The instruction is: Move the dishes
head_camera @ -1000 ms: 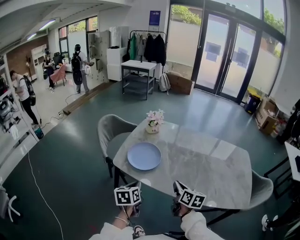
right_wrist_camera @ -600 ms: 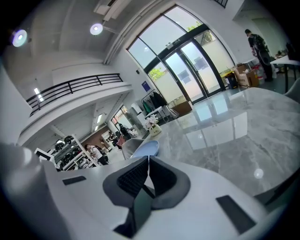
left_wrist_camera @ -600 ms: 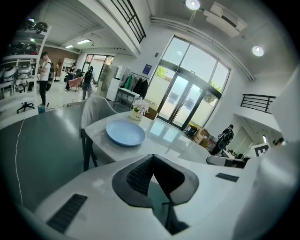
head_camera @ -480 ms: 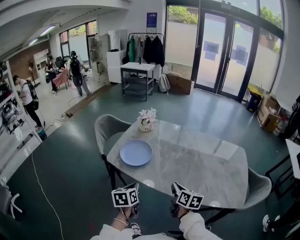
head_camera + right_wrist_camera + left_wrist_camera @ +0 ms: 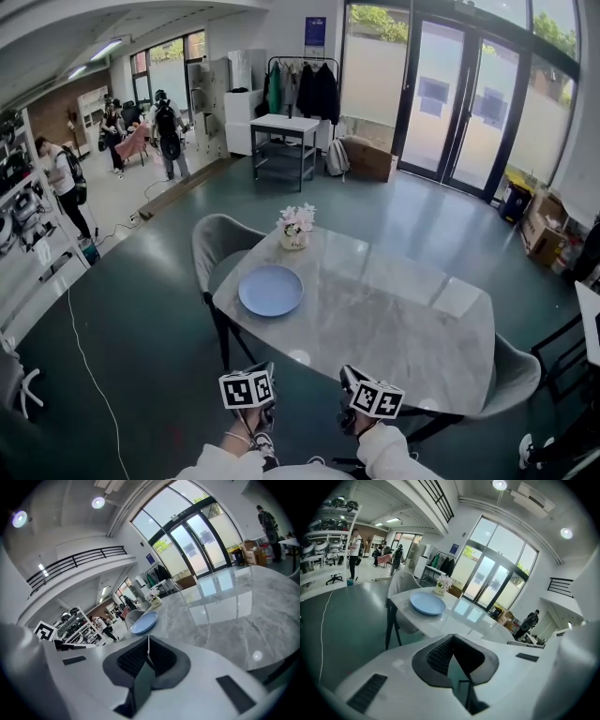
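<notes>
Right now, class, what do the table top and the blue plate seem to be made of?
Table top: probably polished marble or marble-look stone; grey veining, mirror-like window reflections. Blue plate: likely glazed ceramic or melamine; smooth, uniform pale blue.

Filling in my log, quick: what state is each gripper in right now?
Left gripper: shut, jaws together, holding nothing.
Right gripper: shut, jaws together, holding nothing.

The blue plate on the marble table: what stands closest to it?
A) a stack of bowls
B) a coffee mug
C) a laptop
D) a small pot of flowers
D: in the head view a small pot of pale pink flowers stands just beyond the blue plate, near the far left end of the table.
</notes>
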`<state>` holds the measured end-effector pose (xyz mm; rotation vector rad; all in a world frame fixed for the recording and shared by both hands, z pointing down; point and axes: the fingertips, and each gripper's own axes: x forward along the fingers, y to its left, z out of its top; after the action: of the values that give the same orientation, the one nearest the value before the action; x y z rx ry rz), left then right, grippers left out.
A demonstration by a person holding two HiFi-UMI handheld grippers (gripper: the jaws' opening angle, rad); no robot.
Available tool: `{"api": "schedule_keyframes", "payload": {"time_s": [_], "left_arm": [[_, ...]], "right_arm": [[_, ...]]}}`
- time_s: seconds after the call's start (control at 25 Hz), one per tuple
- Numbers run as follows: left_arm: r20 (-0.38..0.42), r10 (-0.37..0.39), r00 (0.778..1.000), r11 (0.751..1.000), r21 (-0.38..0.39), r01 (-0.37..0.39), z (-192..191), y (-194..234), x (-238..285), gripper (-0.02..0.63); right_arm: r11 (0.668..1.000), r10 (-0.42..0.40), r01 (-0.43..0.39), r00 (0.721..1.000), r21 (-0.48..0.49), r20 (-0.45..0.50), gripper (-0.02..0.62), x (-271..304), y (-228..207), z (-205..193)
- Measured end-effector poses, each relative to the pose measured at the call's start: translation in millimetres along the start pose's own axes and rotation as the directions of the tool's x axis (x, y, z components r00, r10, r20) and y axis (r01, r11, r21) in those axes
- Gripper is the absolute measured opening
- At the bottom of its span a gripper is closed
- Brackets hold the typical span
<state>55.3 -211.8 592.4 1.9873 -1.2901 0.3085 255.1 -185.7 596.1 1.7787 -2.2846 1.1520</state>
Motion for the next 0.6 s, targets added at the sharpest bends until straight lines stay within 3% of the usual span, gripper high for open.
{"api": "schedule_keyframes", "payload": {"time_s": [0.28,0.48,0.6], "left_arm": [[-0.004,-0.011,1.000,1.000,0.013,0.011,7,-2,9,0.009],[0.002,-0.016,1.000,0.999,0.028,0.016,18,2,14,0.009],[0.007,-0.021,1.000,0.999,0.035,0.021,25,2,16,0.009]], "right_arm": [[1.000,-0.006,0.006,1.000,0.004,-0.009,0.064,2,2,3],[0.997,-0.008,0.005,0.999,-0.082,-0.043,0.058,13,10,0],[0.997,-0.014,0.011,0.999,-0.074,-0.043,0.058,18,12,4]]}}
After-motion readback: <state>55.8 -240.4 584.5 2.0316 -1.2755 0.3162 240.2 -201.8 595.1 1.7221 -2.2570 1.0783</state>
